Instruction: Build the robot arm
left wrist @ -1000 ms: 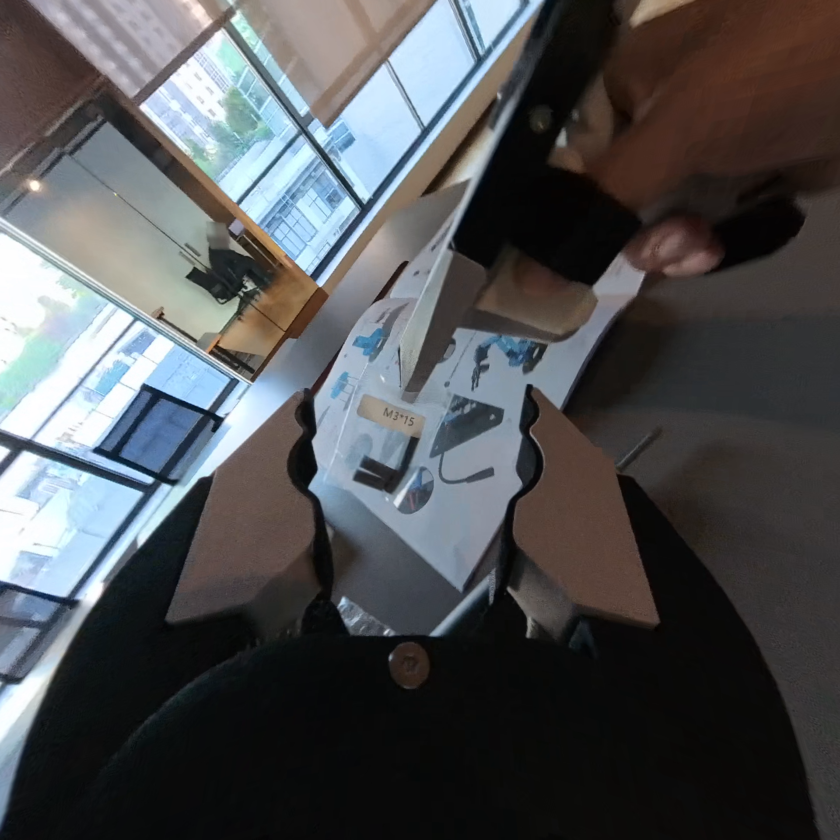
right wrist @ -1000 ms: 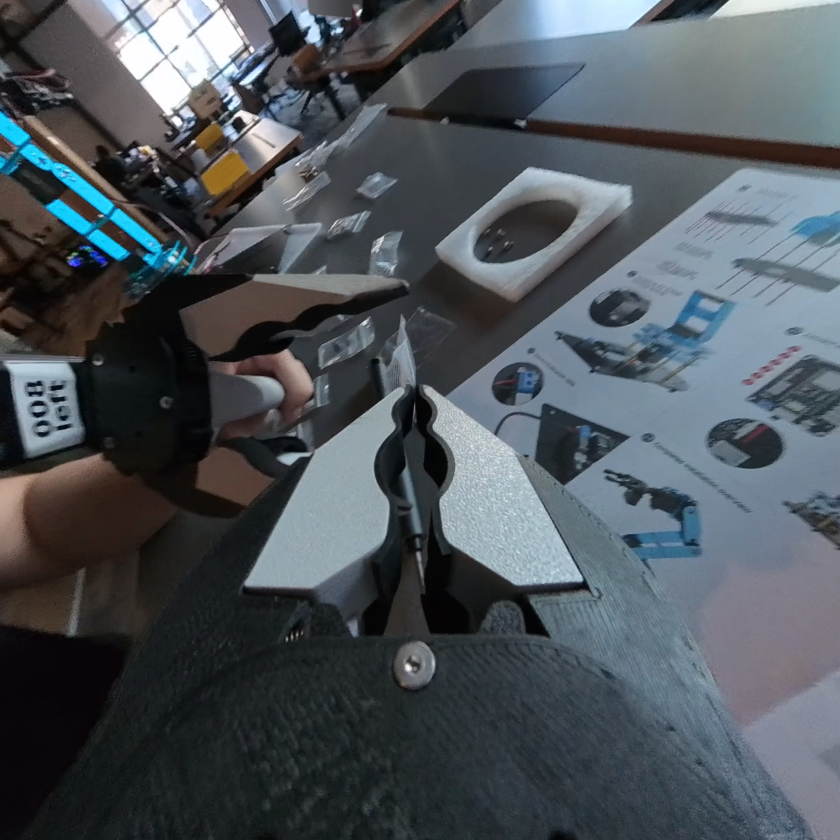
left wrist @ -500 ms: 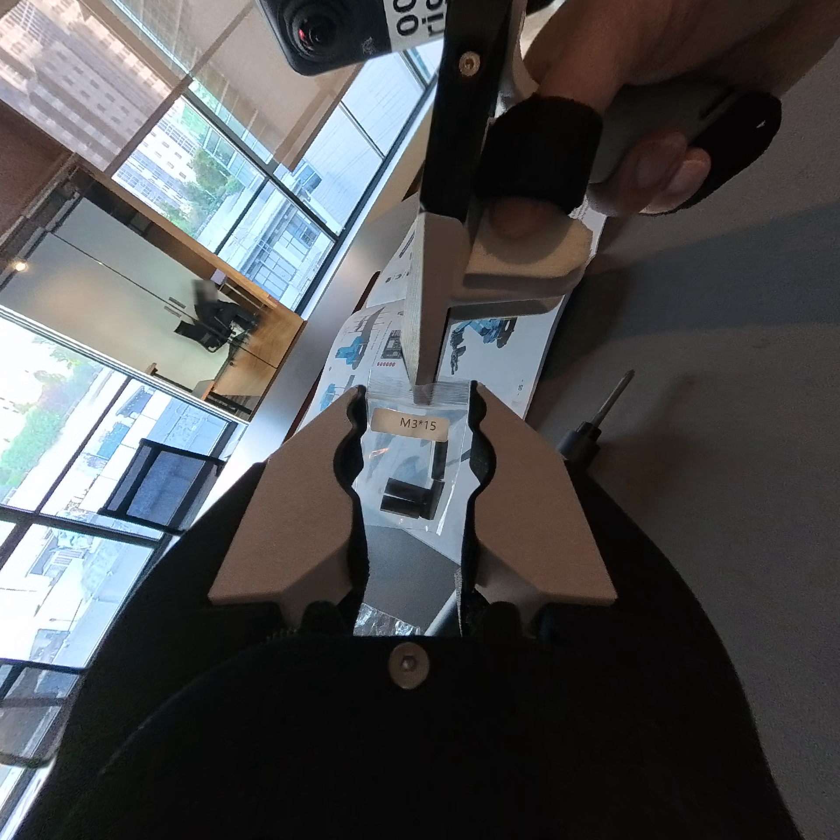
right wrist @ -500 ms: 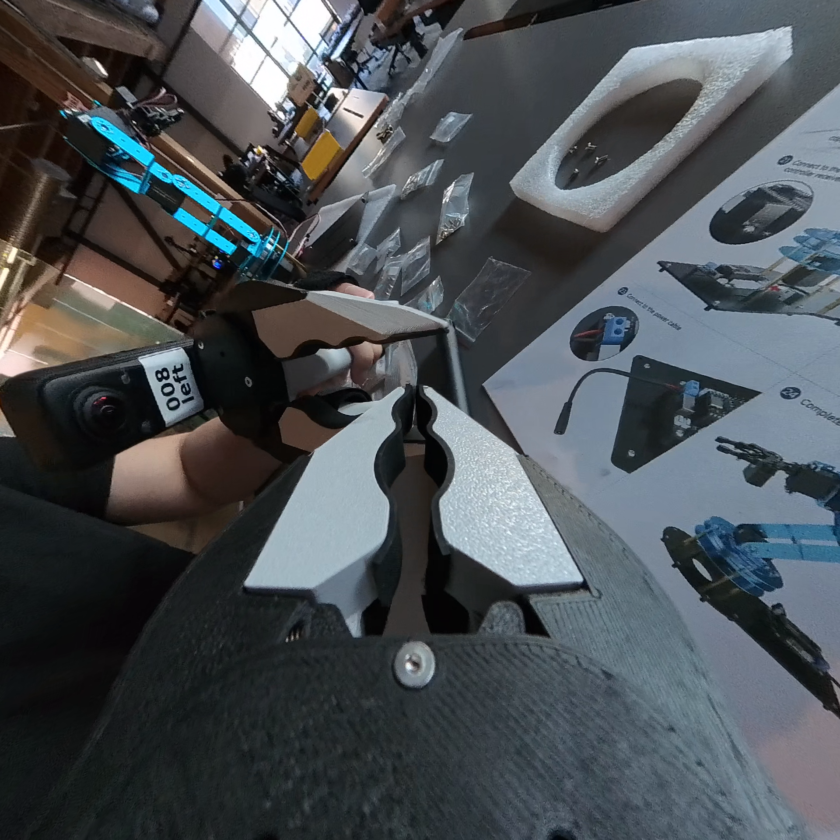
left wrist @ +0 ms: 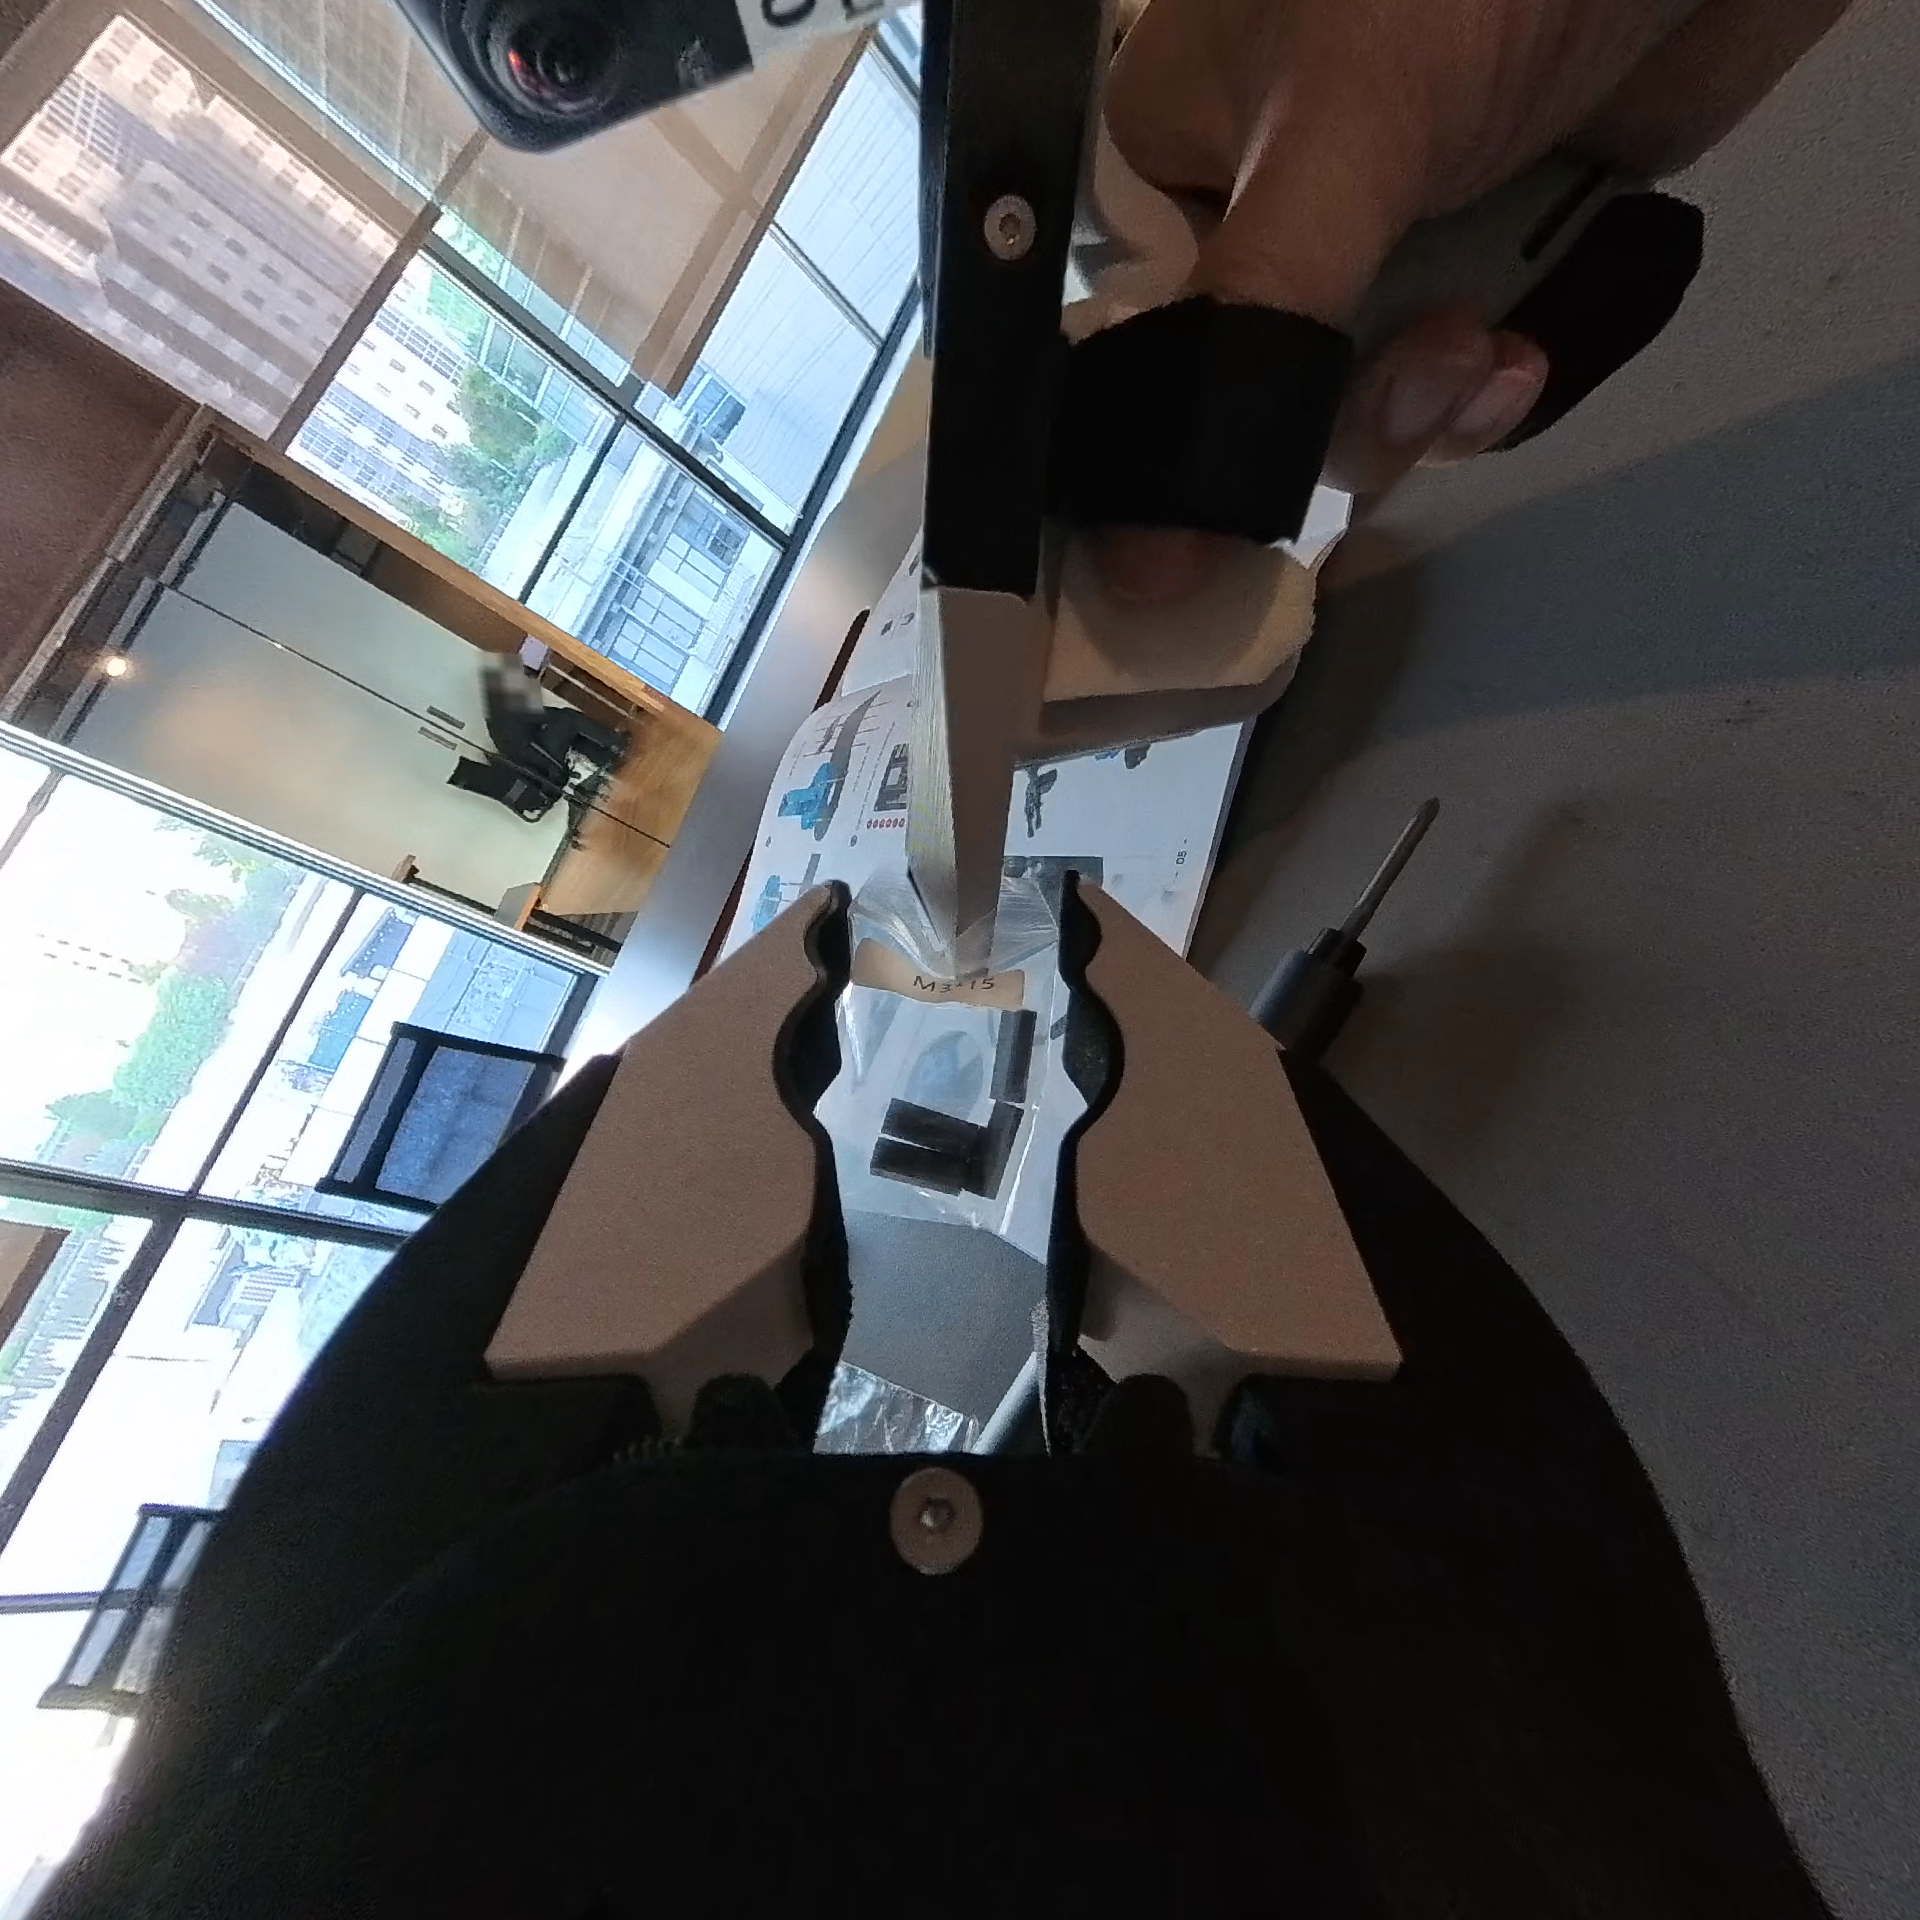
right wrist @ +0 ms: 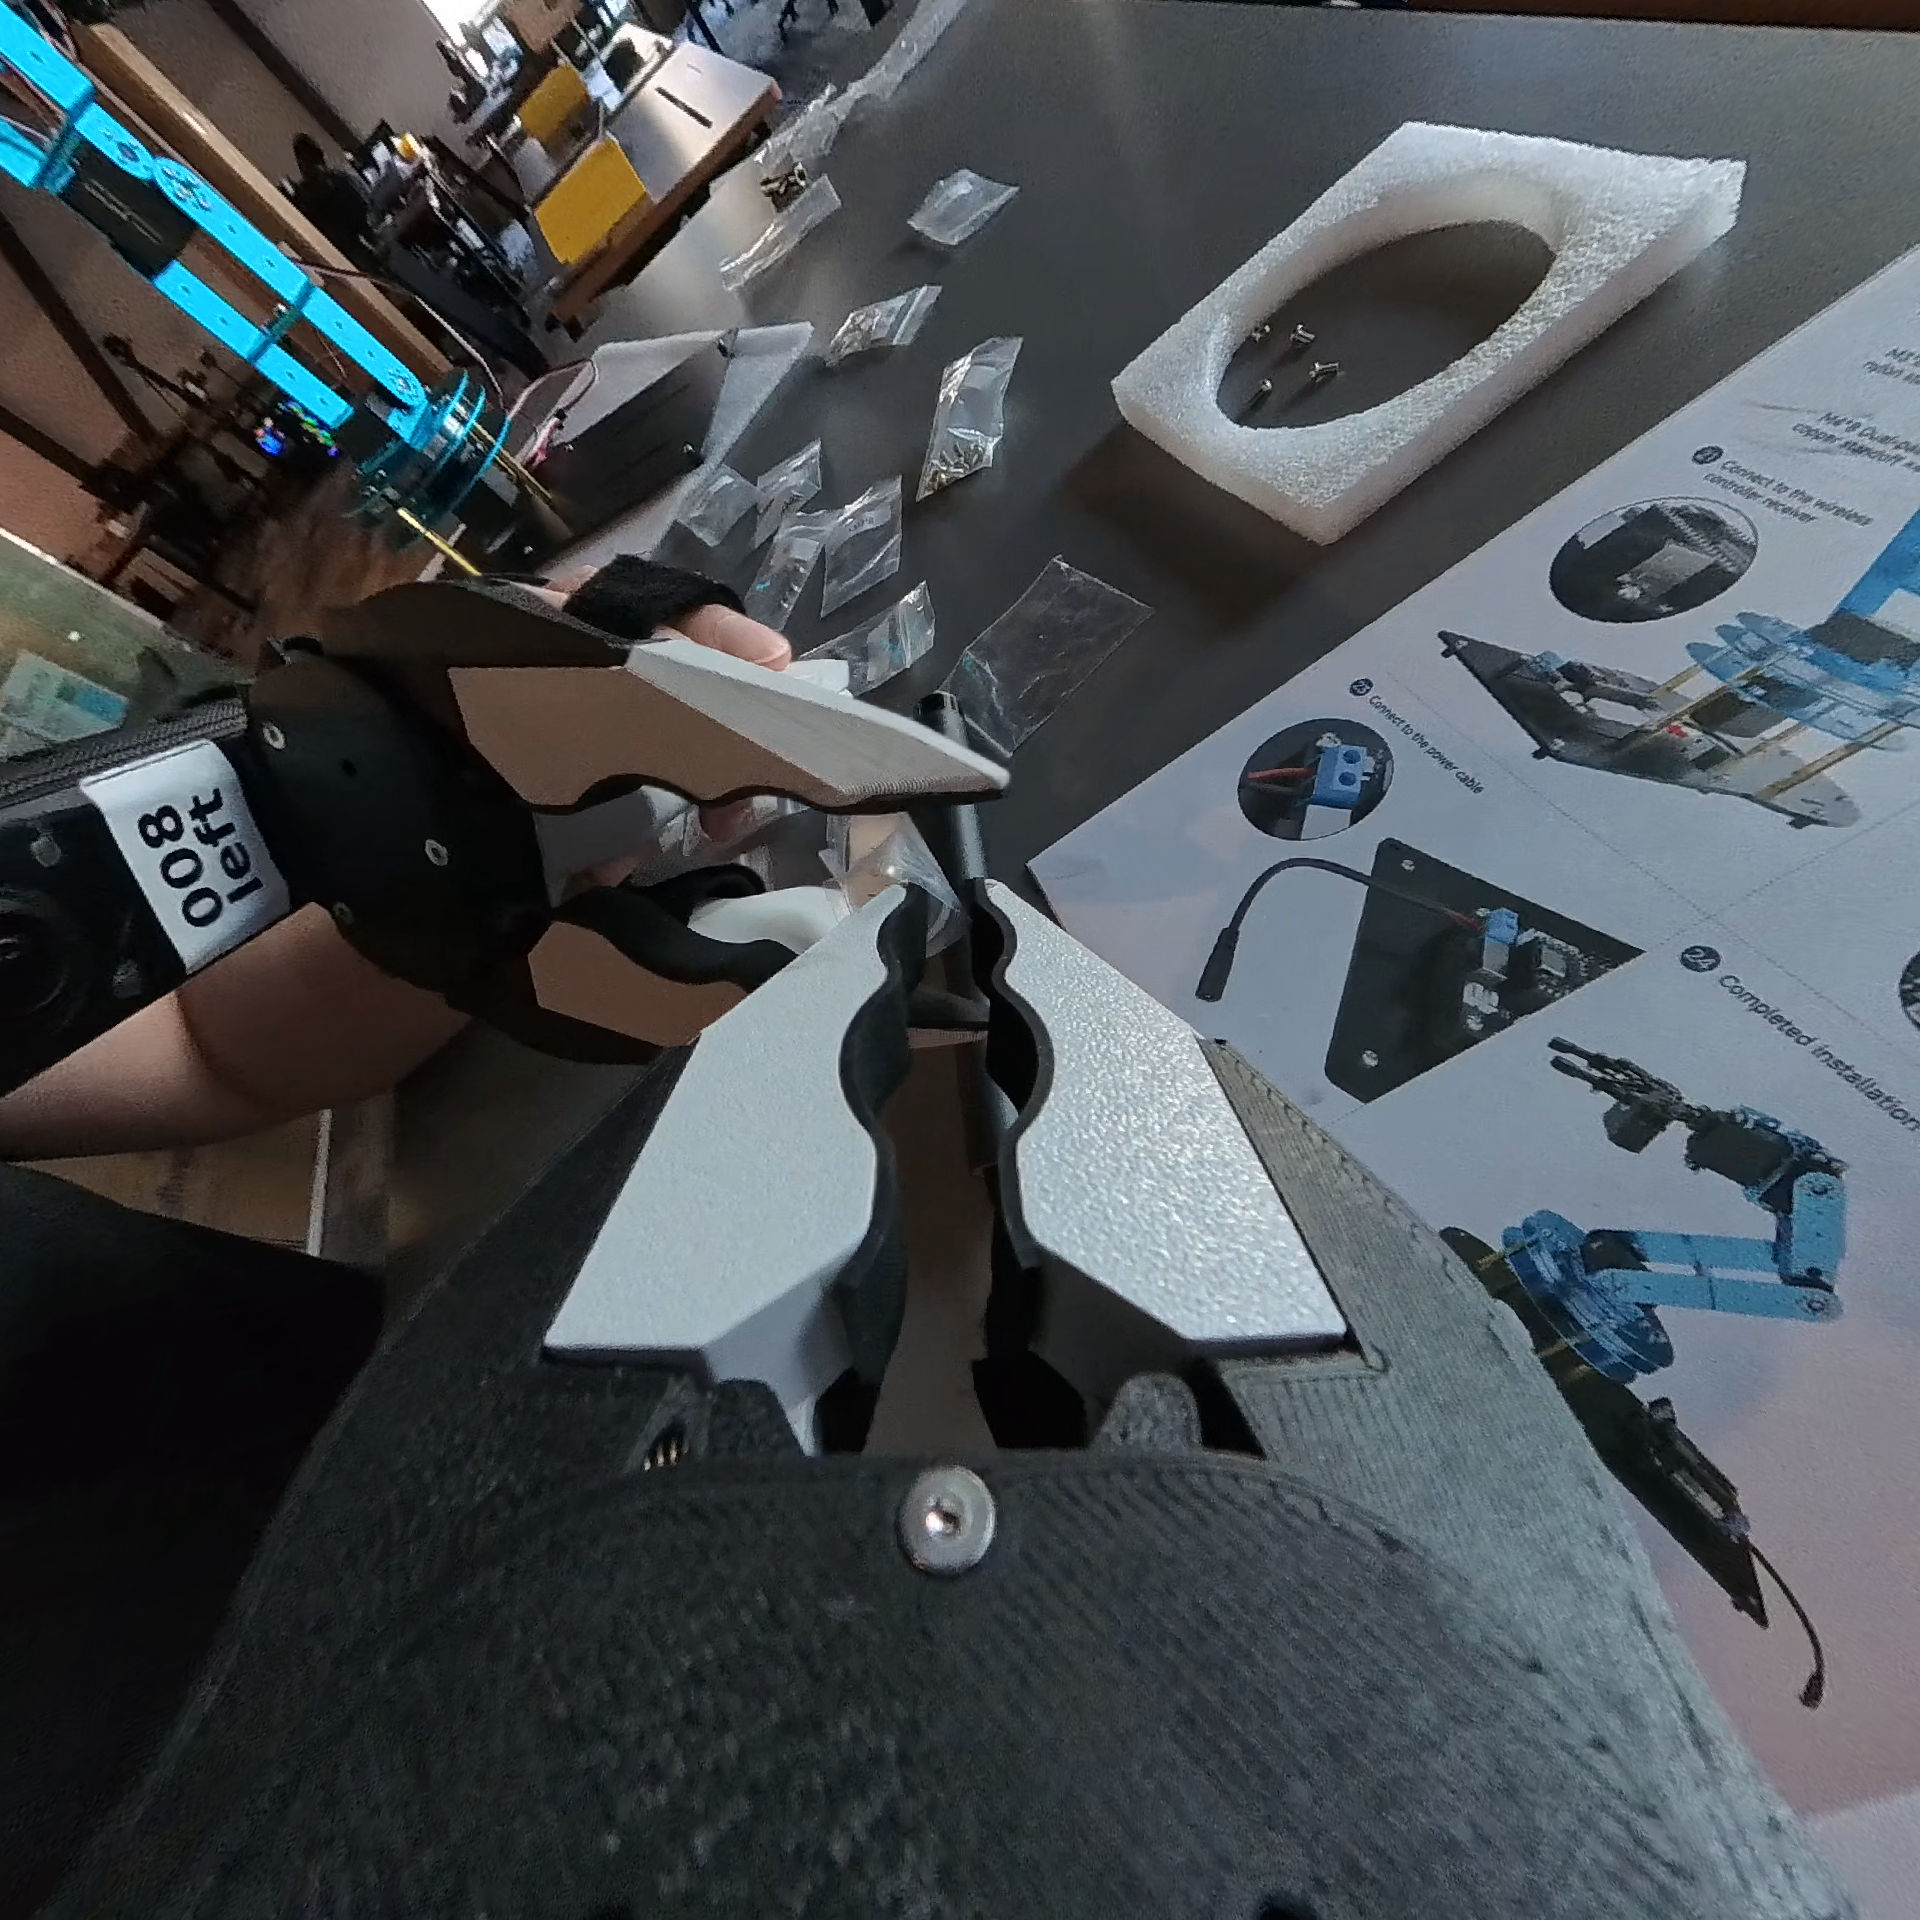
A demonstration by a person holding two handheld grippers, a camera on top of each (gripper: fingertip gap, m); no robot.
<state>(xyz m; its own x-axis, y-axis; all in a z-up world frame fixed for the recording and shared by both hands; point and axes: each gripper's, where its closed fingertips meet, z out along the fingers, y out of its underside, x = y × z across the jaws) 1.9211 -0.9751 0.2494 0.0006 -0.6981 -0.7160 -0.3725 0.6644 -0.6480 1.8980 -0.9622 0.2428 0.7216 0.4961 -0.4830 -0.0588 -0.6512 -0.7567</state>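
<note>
My left gripper [left wrist: 951, 899] is closed in on the two side edges of a small clear bag [left wrist: 935, 1101] that holds black cylindrical parts and bears a tan label. The bag's top is crumpled. My right gripper [right wrist: 951, 899] comes in from above, its tip at the bag's top edge, and its jaws stand a narrow gap apart. In the right wrist view a bit of the clear bag [right wrist: 883, 862] shows just past the right gripper's left fingertip. The left gripper's upper finger [right wrist: 727, 727] lies just beyond it.
A screwdriver [left wrist: 1309, 997] lies on the dark table [right wrist: 1143, 156] right under the grippers, beside a printed instruction sheet [right wrist: 1558, 935]. A white foam frame [right wrist: 1351, 457] with a few screws inside and several small clear bags [right wrist: 862, 540] lie farther off. My left and right fingertips are right by each other. My left gripper's tips are some 5 cm from the screwdriver [left wrist: 1309, 997].
My left gripper's fingers have closed in from wide open onto the bag's edges. My right gripper's jaws, shut before, now stand slightly apart. Both grippers have drawn closer together.
</note>
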